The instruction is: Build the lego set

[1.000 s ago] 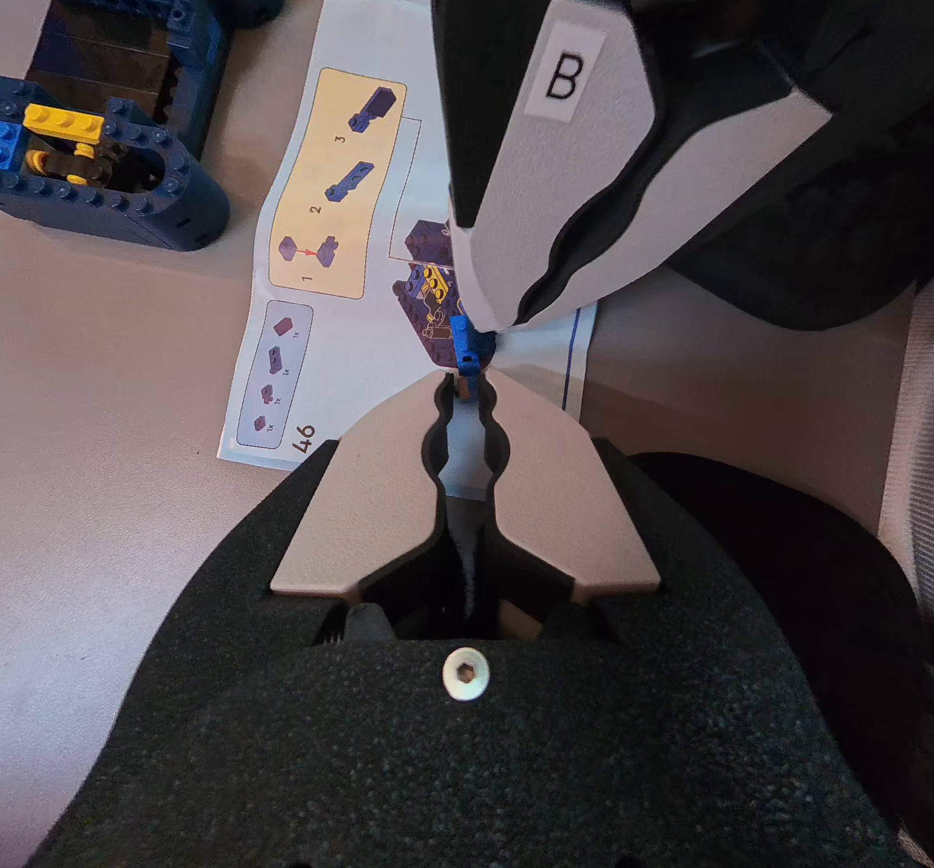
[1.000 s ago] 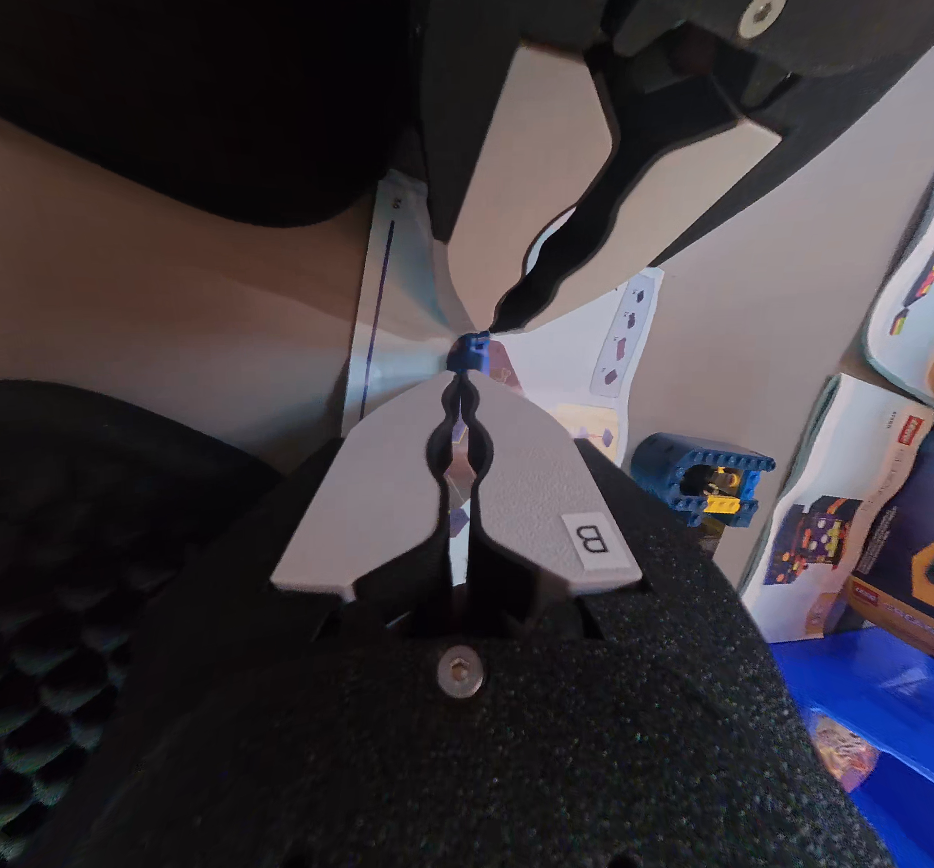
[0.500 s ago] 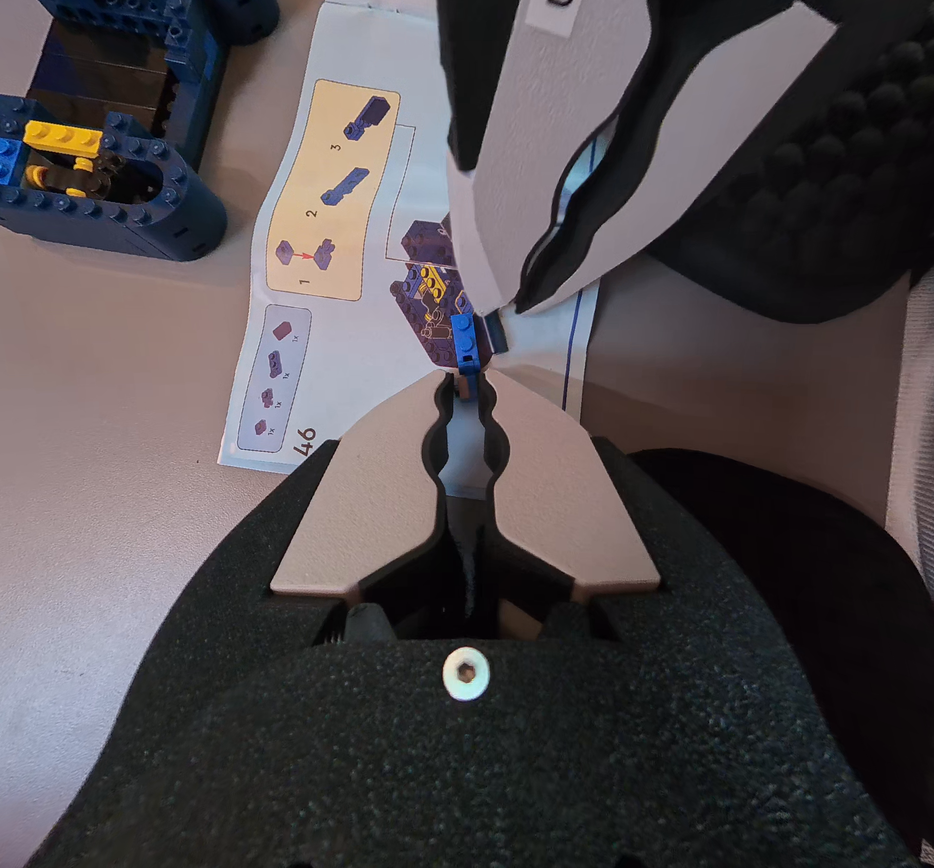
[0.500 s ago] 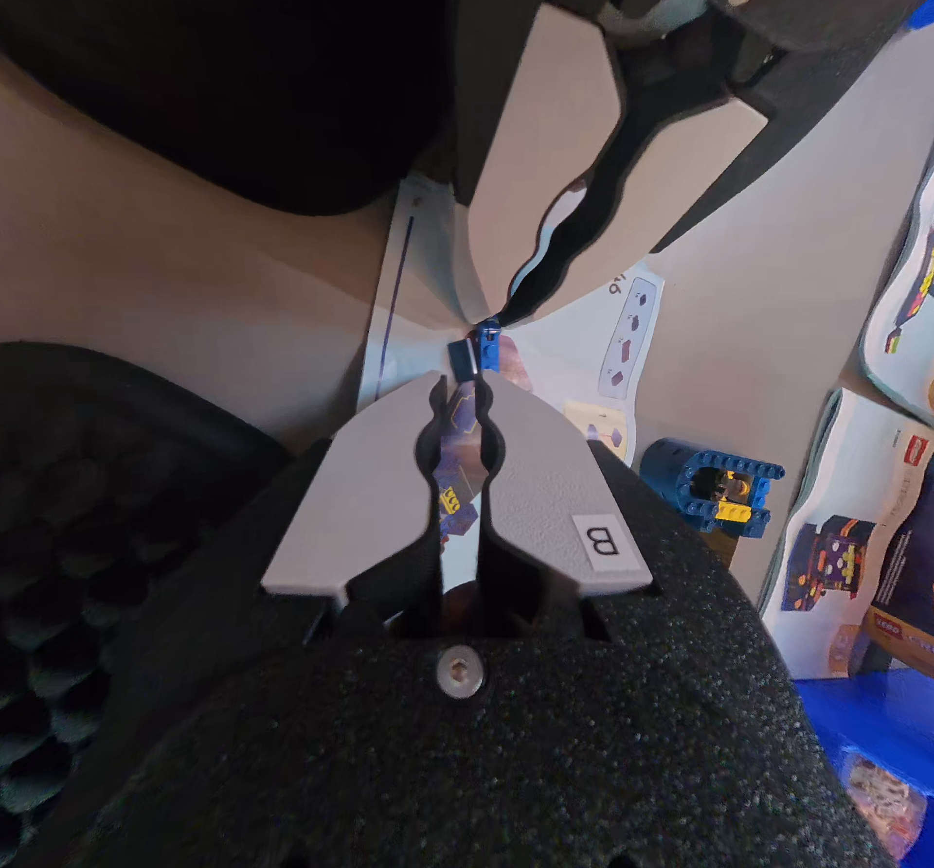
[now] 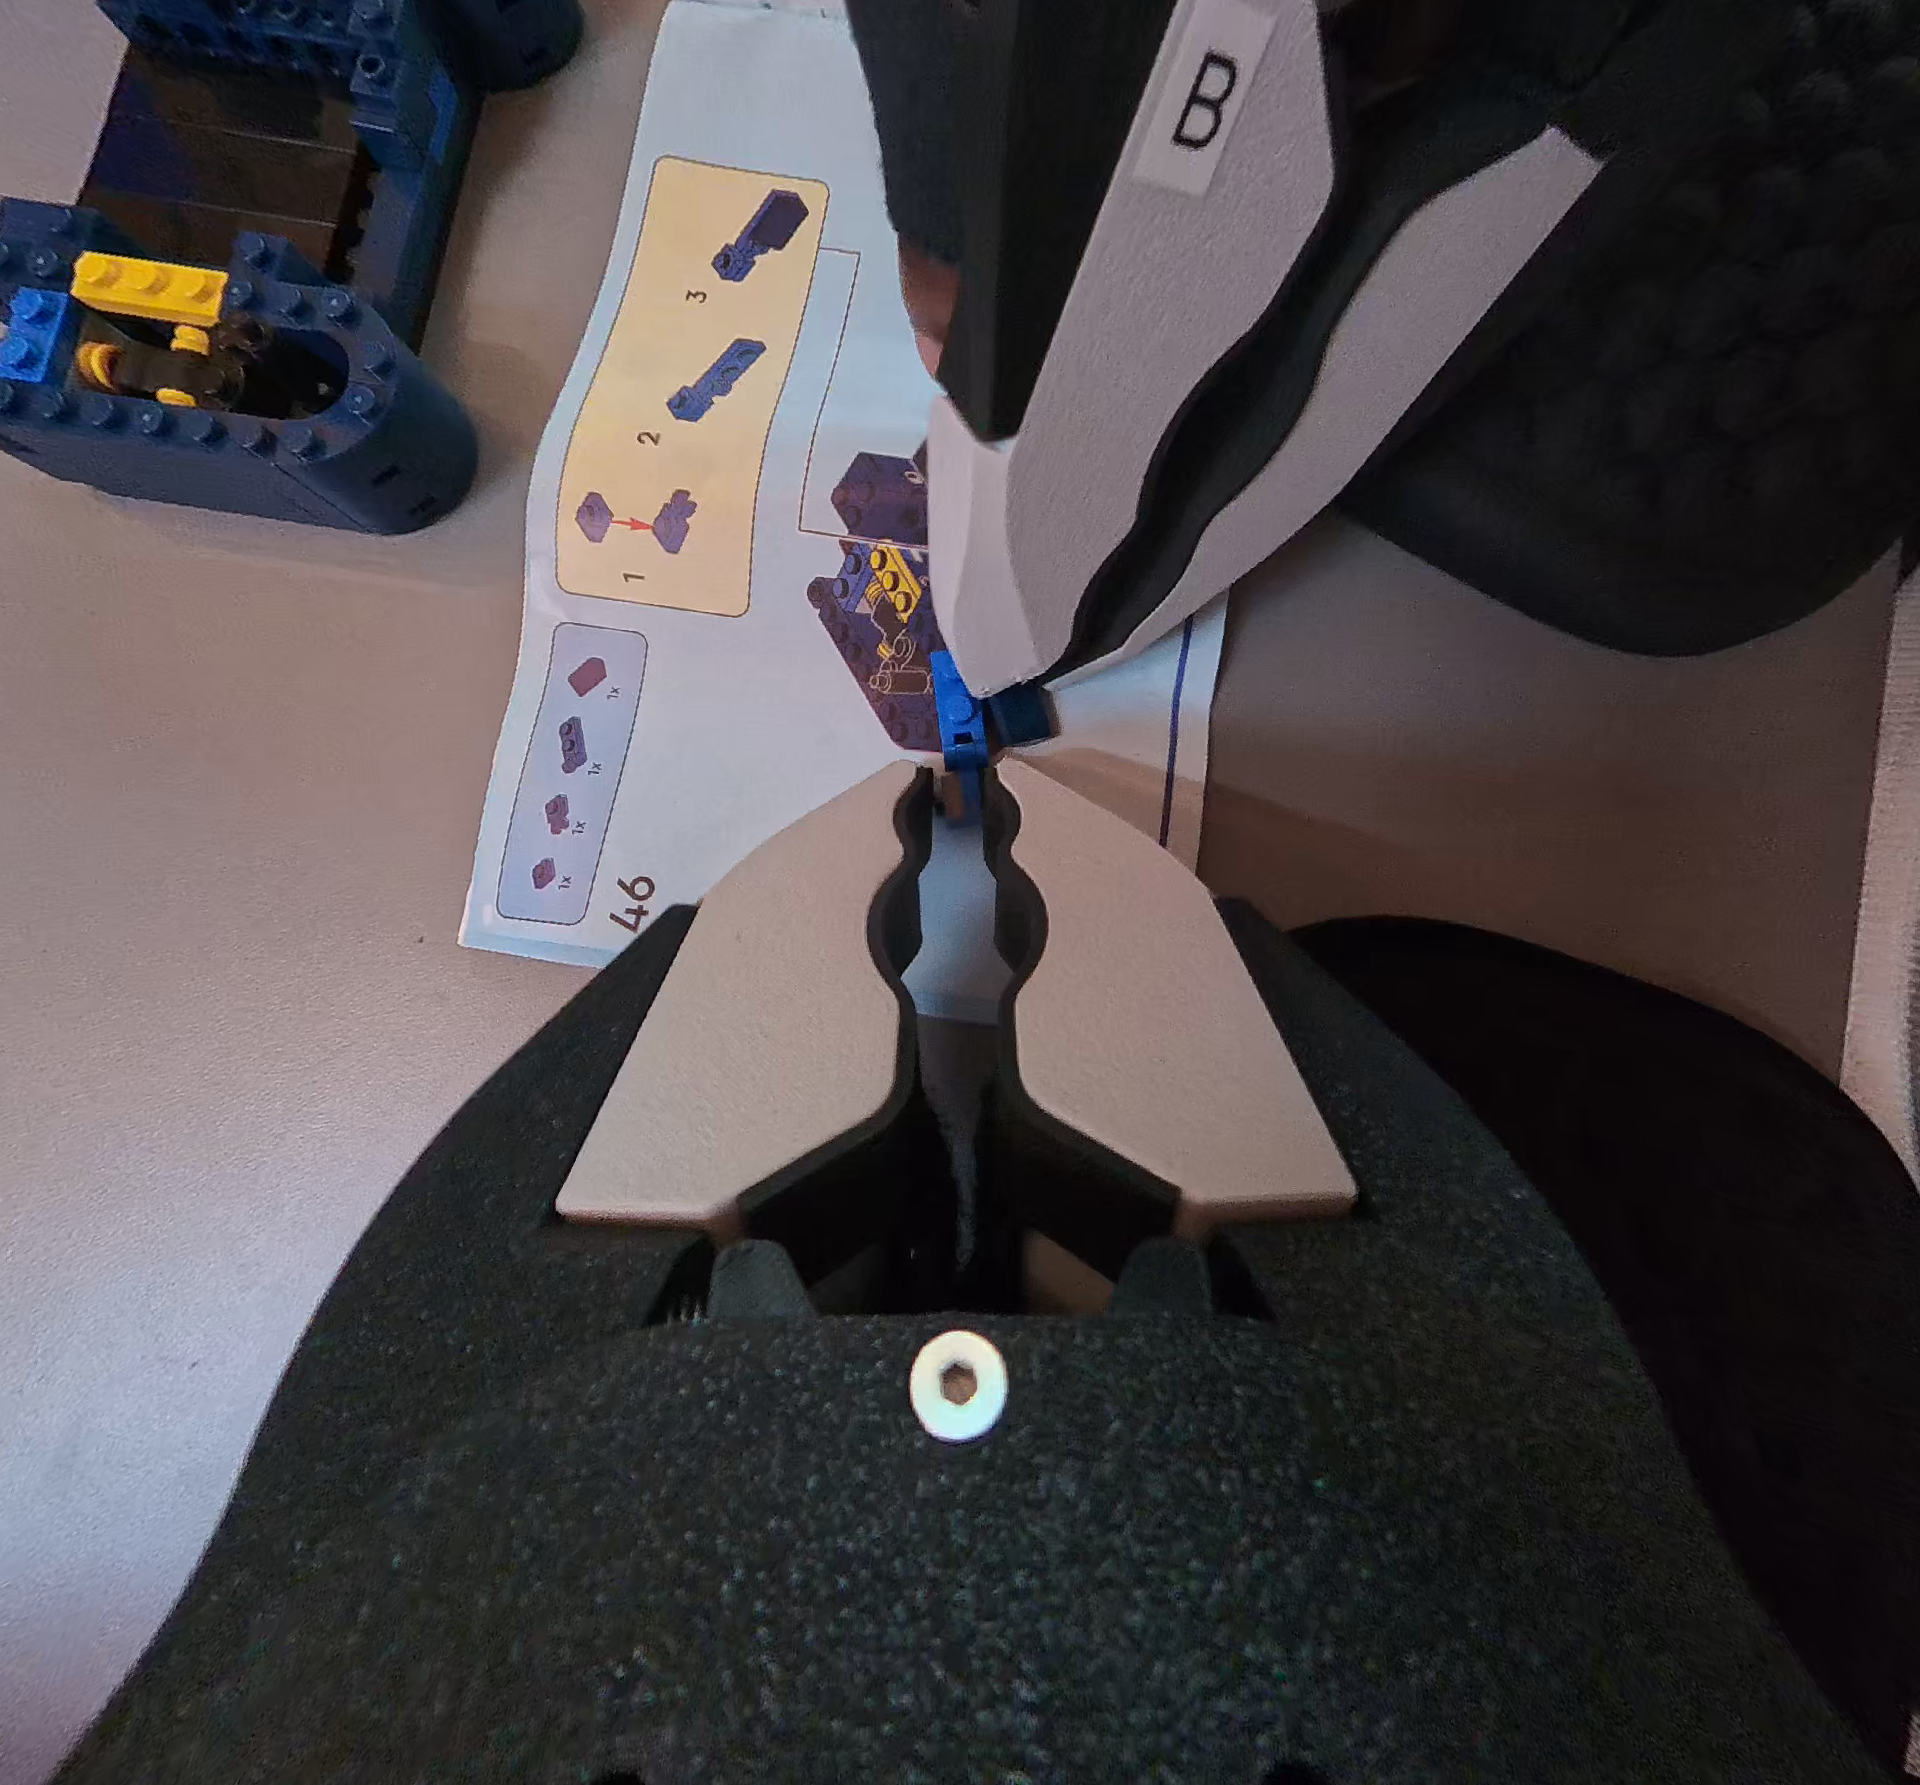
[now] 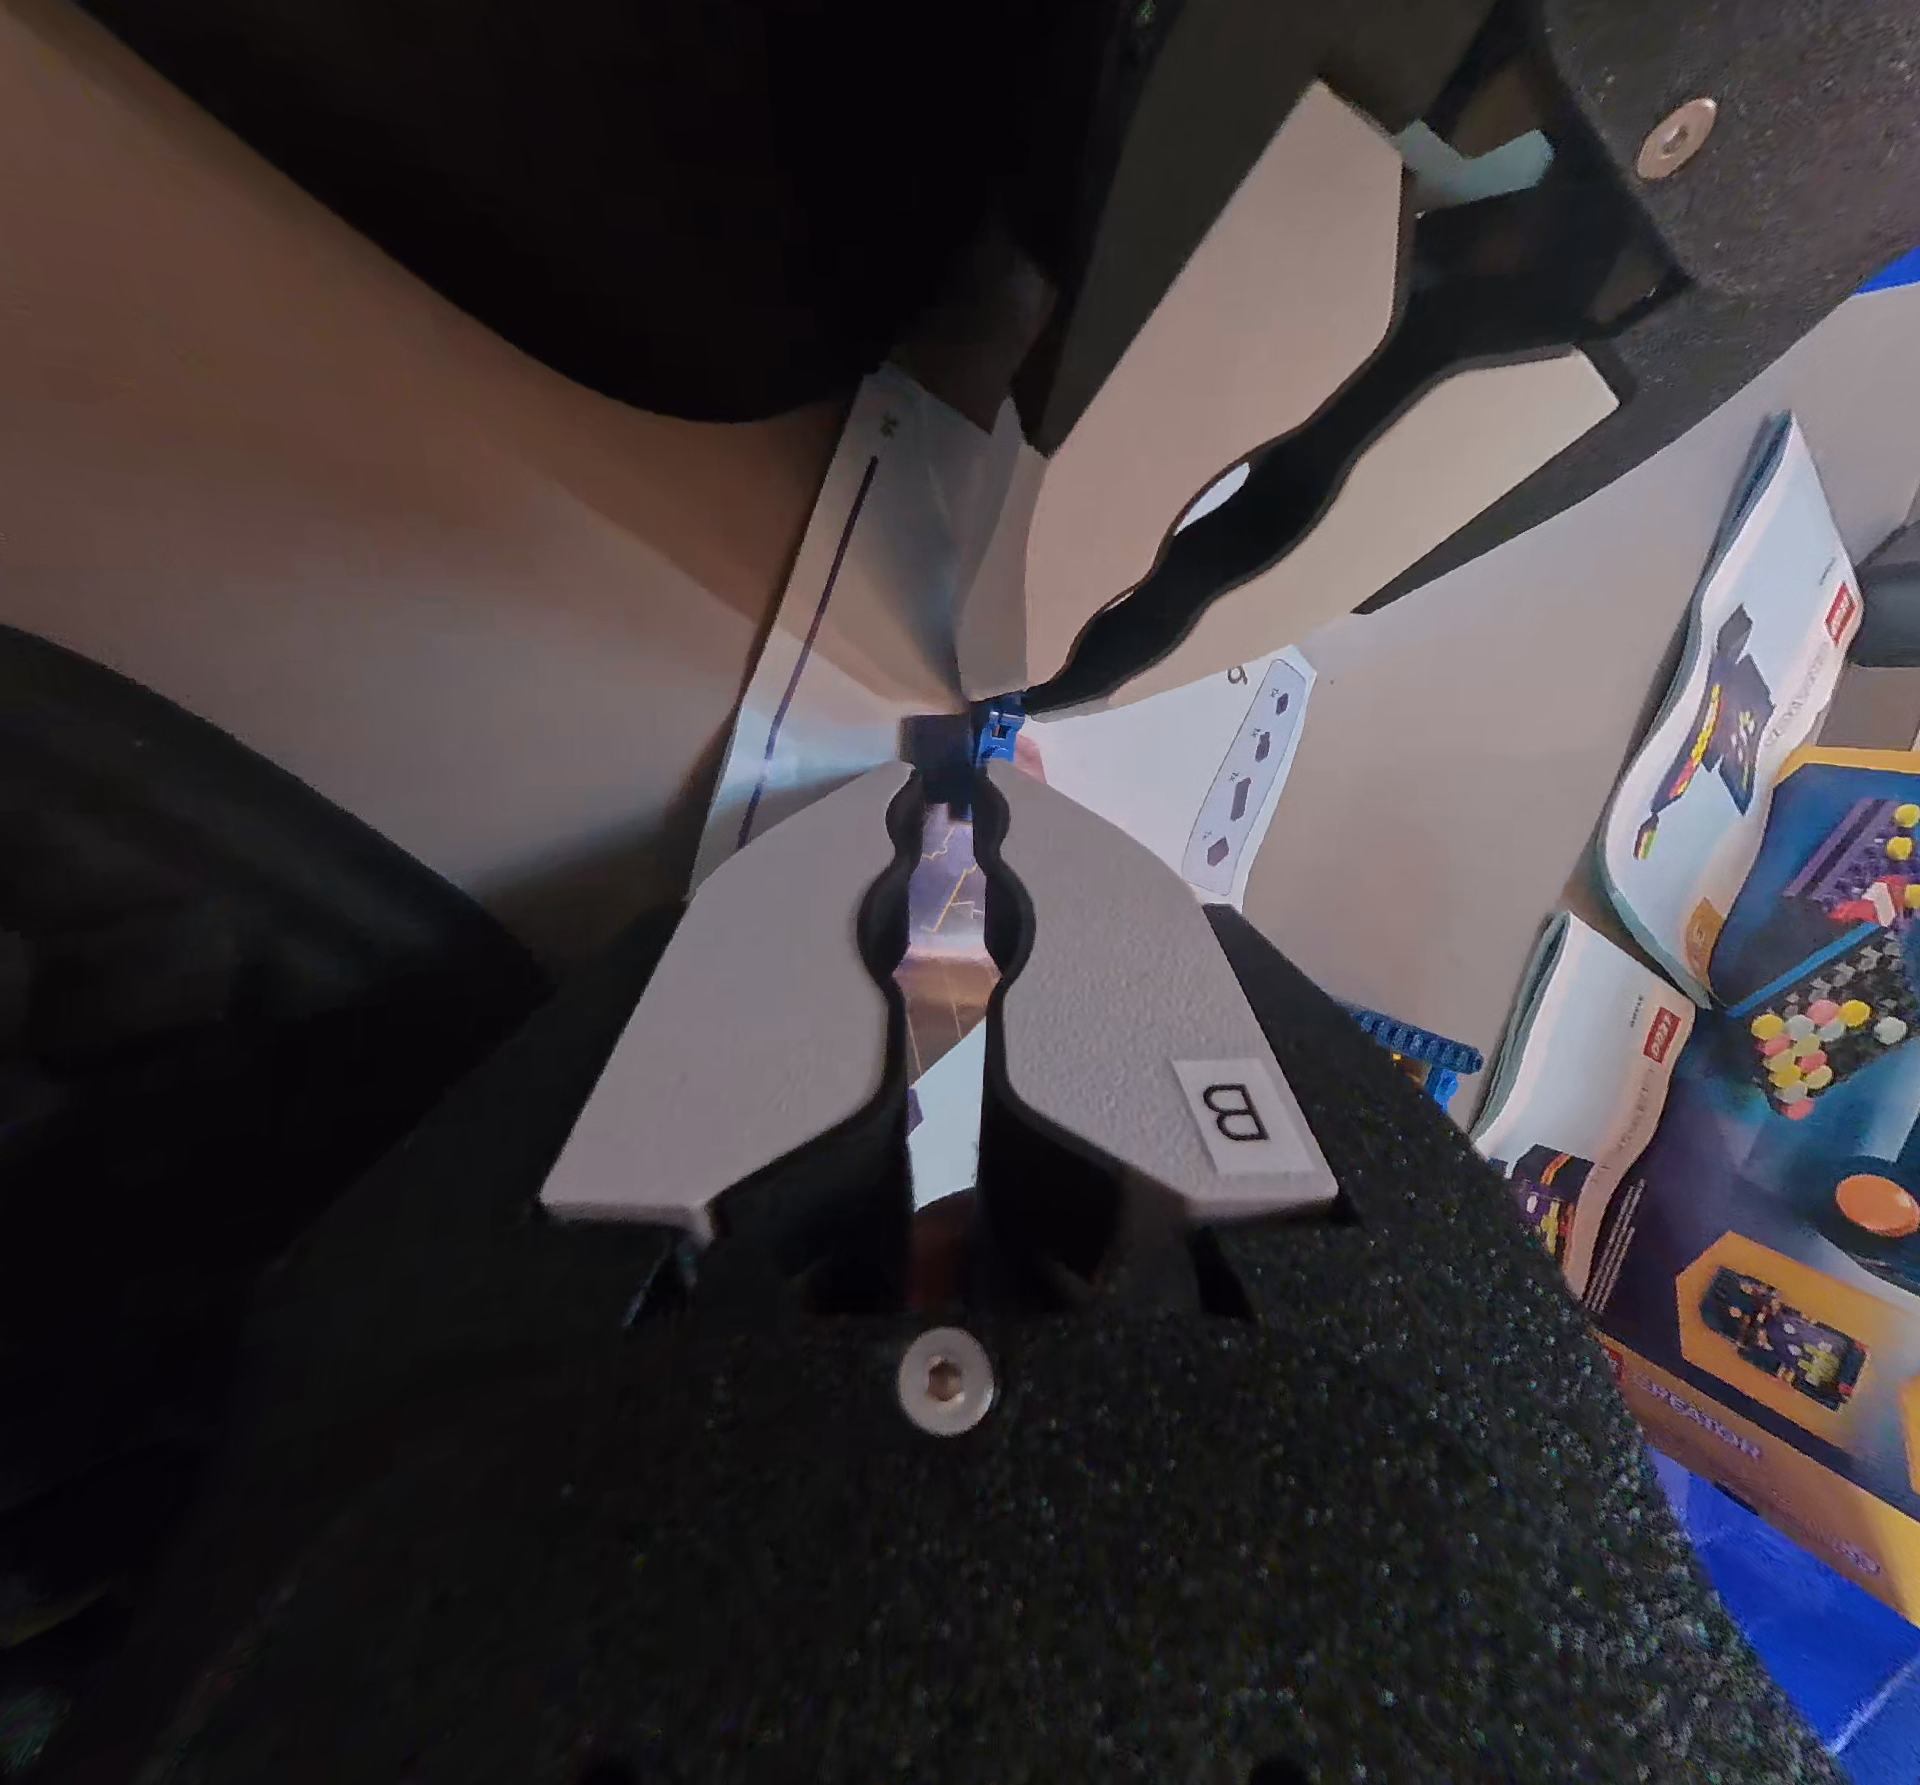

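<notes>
Two grippers, left gripper (image 5: 961, 779) pinching blue plate (image 5: 958, 727), right gripper (image 6: 951, 785) pinching dark brick (image 6: 935, 748)

A navy brick model (image 5: 239, 301) sits left of an instruction sheet (image 5: 727, 675).

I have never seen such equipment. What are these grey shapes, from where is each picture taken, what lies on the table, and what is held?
These are two hand-held grippers, each with two grey fingers and its own camera looking along them. In one view the left gripper pinches a bright blue plate; the right gripper, entering from above, pinches a dark blue piece pressed against that plate. The other view shows the same meeting from the opposite side. Below lies an open instruction sheet on a beige table, beside a dark blue brick model. Booklets and a box lie farther off.
</notes>
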Motion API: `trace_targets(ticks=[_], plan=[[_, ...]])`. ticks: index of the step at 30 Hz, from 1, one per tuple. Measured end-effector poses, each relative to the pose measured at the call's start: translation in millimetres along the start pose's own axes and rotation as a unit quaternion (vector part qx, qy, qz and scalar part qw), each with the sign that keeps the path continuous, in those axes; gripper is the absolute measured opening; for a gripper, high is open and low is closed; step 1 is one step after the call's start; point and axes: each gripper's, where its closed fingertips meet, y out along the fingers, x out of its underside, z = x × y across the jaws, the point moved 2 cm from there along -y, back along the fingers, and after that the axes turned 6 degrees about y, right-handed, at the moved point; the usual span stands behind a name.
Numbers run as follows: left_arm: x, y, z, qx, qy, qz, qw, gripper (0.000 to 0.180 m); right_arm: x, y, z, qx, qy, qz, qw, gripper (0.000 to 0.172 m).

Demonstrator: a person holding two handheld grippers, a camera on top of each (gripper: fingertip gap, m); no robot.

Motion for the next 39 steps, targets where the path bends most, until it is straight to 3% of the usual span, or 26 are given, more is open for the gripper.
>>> trace_targets(ticks=[13, 23, 32, 39], plan=[[1, -1, 1, 0.014, 0.031, -0.002, 0.999, 0.009, 3, -1, 6, -0.002, 0.068, 0.003, 0.998, 0.008], [1, -1, 1, 0.022, 0.033, 0.01, 0.999, 0.008, 2, 0, 8, -0.067, 0.089, -0.001, 0.994, 0.004], [2, -1, 1, 0.027, 0.024, 0.034, 0.999, 0.008, 2, 1, 10, -0.135, 0.158, -0.03, 0.978, 0.003], [2, -1, 1, 0.04, 0.002, 0.058, 0.998, 0.008, 2, 2, 11, -0.162, 0.164, -0.069, 0.971, 0.004]])
